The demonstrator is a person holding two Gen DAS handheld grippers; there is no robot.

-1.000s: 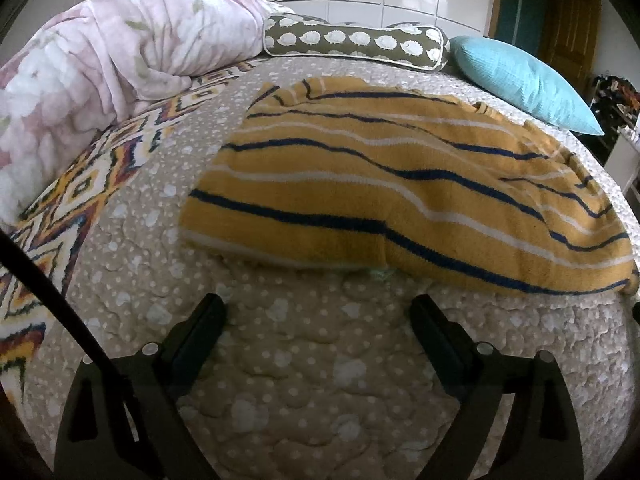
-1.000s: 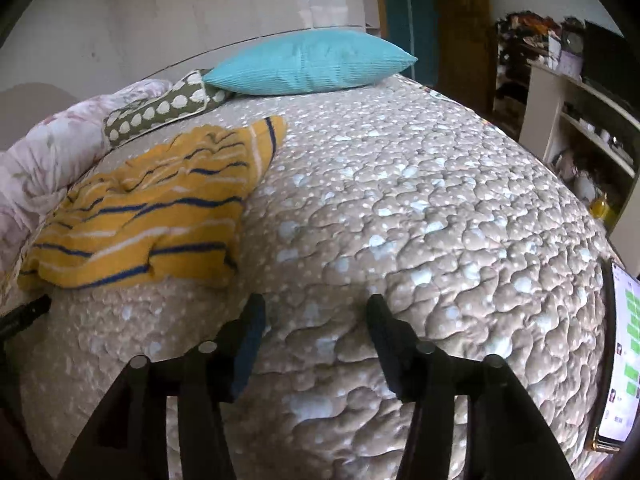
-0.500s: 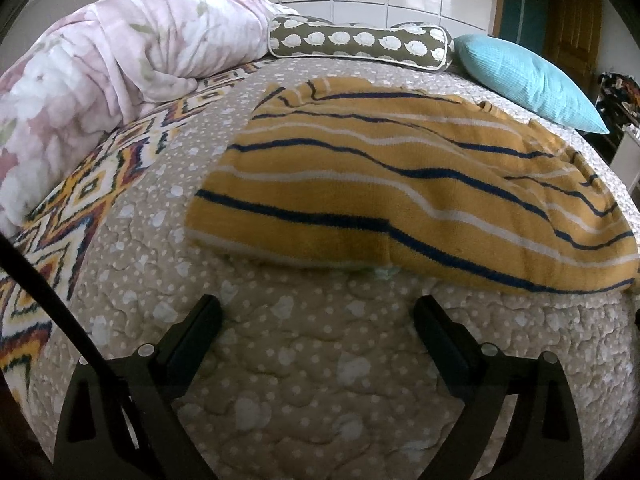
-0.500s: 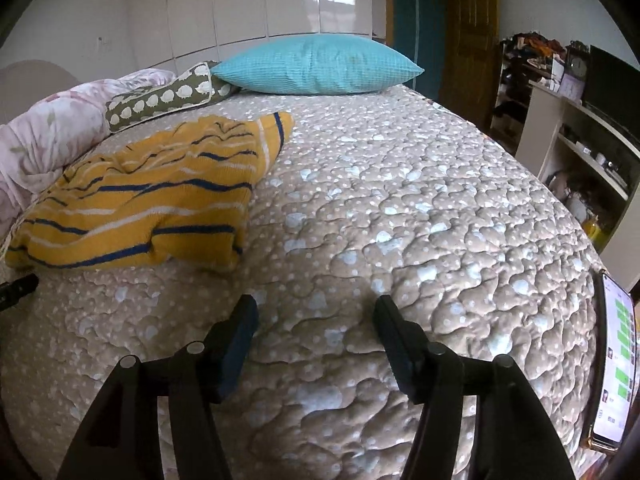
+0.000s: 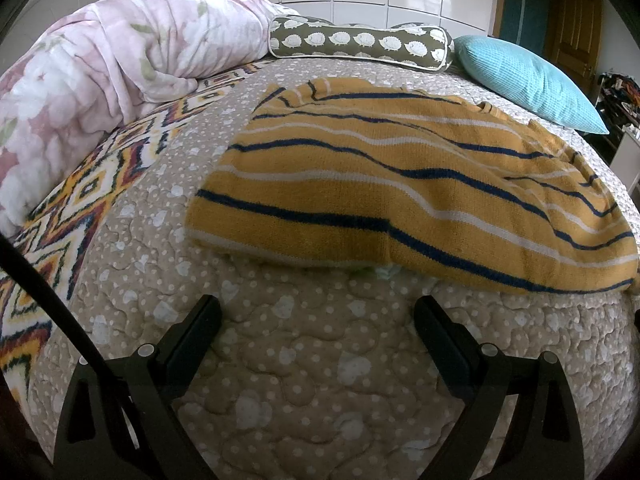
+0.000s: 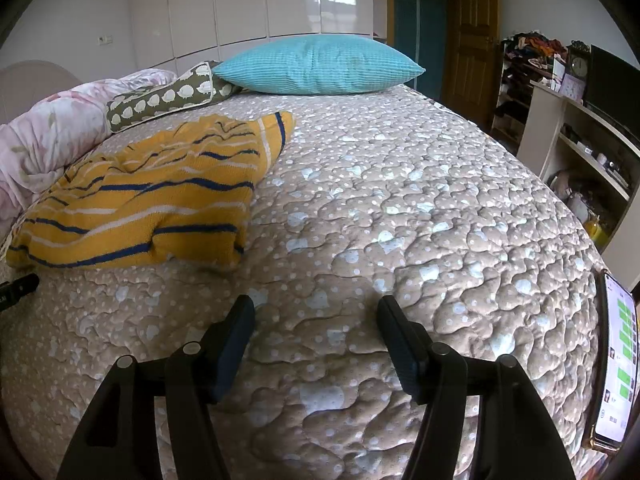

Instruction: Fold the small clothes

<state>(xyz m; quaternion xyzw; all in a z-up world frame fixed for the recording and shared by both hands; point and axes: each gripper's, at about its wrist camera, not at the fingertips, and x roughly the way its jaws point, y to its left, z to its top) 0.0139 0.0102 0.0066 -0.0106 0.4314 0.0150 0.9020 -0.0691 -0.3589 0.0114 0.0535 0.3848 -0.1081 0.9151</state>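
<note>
Just ahead of the left gripper [image 5: 316, 320], the striped yellow sweater [image 5: 400, 200] lies loosely bunched on the quilted bed [image 5: 304, 380], not yet gripped — its near edge sits a little beyond the wide-open fingers. The right gripper [image 6: 316, 316] hovers wide and empty too, with the sweater ahead to its left. Folding looks barely begun; the next move likely calls for reaching the near hem and pinching it.

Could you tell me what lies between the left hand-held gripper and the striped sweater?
Only bare quilted bedspread separates the open left hand-held gripper from the striped sweater, as the left wrist view shows.
</note>
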